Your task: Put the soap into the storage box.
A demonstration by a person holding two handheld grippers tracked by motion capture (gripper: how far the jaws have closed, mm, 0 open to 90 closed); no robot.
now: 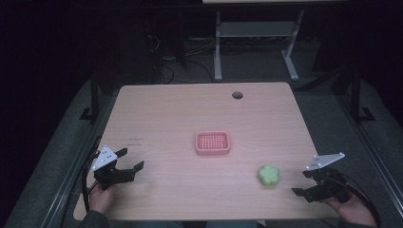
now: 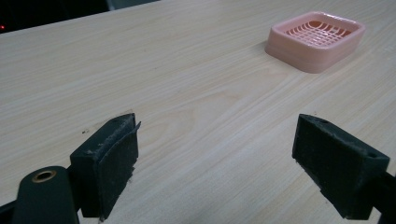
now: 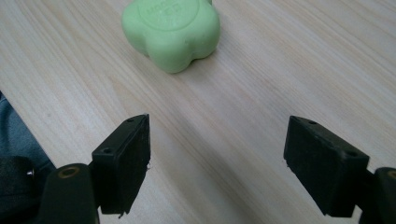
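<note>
table: light wood table (image 1: 180, 114), round hole (image 1: 237, 95) near far edge, right of centre
soap: pale green soap (image 1: 269, 175), flower-shaped with rounded lobes, faint embossed lettering on top, matte; lies flat on table near right, close to near edge
soap dish: pink soap dish (image 1: 212, 143), rectangular, rounded corners, grid bottom; sits centre of table, left of and farther than soap, apart from it
left gripper: left gripper (image 1: 124, 159) near left corner, jaws spread wide, nothing between them, points toward dish
right gripper: right gripper (image 1: 301, 182) near right corner, jaws spread wide, empty; soap just left of it, not touching
</note>
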